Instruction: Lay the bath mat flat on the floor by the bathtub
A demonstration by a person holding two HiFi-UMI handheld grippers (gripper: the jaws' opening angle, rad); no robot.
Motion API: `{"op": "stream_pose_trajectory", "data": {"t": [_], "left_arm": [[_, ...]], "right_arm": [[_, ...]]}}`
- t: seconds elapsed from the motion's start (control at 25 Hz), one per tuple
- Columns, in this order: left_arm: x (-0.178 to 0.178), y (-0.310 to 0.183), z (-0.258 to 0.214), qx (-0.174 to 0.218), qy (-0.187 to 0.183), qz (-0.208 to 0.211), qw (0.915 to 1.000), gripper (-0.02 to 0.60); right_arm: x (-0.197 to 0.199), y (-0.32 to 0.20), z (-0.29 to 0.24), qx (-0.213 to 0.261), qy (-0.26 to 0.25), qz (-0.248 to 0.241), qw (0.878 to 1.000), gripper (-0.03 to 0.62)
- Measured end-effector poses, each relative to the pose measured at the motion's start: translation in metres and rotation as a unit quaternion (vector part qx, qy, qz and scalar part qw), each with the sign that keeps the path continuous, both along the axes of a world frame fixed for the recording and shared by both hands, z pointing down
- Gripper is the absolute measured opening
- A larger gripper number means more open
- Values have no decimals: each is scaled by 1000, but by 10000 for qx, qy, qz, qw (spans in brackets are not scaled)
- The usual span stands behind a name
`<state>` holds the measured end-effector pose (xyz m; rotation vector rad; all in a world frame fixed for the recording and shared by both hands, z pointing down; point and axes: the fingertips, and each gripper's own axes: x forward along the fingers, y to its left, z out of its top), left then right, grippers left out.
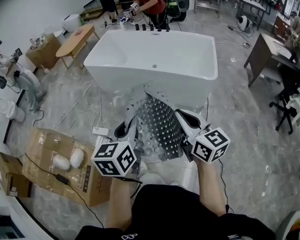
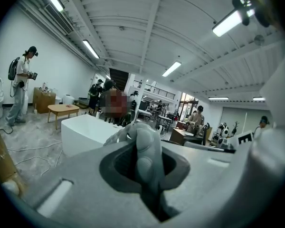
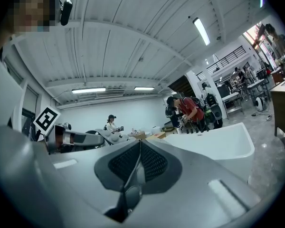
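Bath mat hangs mid-frame off the floor, just below the bathtub, long axis seemingly toward the tub, with left gripper and right gripper each clenched on one side edge.

Near corners of bath mat hid under L hand-held gripper, R hand-held gripper; bathtub front partly behind mat.

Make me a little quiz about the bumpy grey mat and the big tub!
1. True or false: the bath mat lies inside the bathtub.
2. Which gripper pinches the mat? A: left gripper only. B: right gripper only. C: both.
3. Fill in: the bathtub's colour is ___.
Key: 1 false, 2 C, 3 white.
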<state>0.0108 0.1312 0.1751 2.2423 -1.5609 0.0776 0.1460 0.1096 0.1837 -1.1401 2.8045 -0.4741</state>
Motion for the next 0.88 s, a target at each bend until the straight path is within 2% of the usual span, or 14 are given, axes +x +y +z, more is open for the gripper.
{"op": "stream_pose_trajectory", "data": {"t": [0.32, 0.6, 0.76, 0.88], "left_arm": [[-61, -61, 8, -116, 115, 43, 9999, 23], [-136, -116, 15, -235, 185, 124, 9995, 23], [-160, -139, 18, -220, 349, 278, 9988, 23], [-172, -154, 23, -241, 305, 437, 9983, 23]], "right_arm": [[-67, -62, 22, -335, -10, -31, 9994, 12], [-145, -115, 34, -528, -48, -8, 9986, 12], [-173, -135, 42, -568, -5, 101, 9983, 12], [-185, -147, 48, -623, 46, 238, 9978, 12]]}}
